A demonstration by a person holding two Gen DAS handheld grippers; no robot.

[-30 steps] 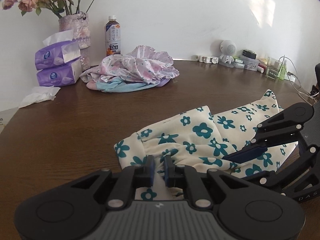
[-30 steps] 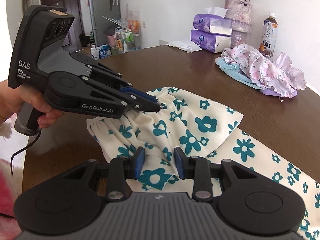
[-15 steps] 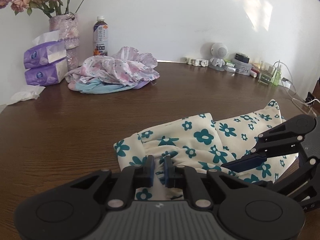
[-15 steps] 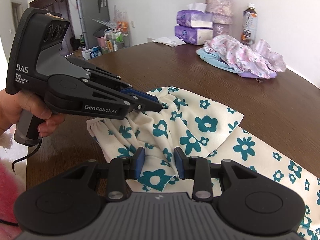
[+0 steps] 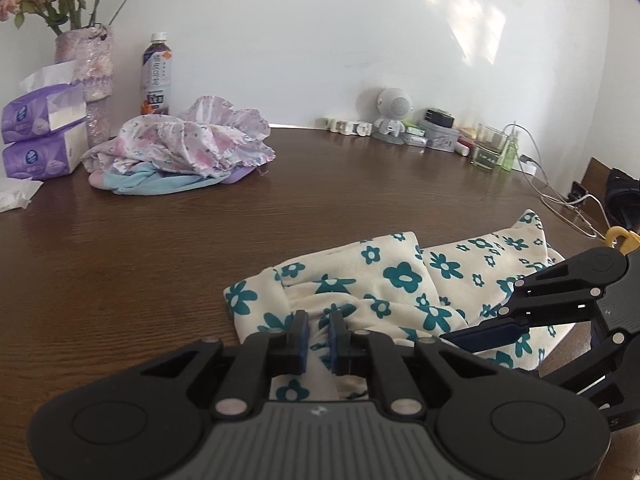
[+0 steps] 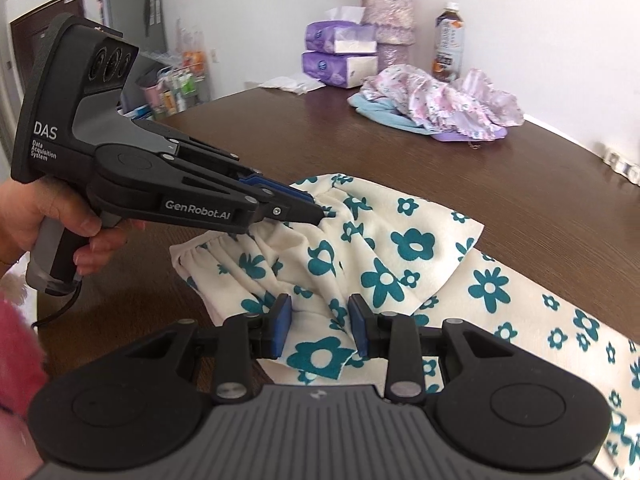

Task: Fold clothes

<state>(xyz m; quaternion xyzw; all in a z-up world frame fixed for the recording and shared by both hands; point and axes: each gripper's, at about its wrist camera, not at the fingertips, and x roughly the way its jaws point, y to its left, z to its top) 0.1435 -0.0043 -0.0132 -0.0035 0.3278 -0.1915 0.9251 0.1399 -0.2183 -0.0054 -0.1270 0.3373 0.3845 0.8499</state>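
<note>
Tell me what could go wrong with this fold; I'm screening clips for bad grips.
The right gripper grips only a bunched edge of the floral garment, so it could slip. The left gripper pinches gathered waistband folds, which may fold unevenly.

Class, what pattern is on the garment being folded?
Teal flowers on cream garment; clearest in the right wrist view.

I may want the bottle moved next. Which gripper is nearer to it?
Left. The left gripper pinches the floral garment on the side toward the bottle; the right gripper holds the same garment farther from it.
</note>
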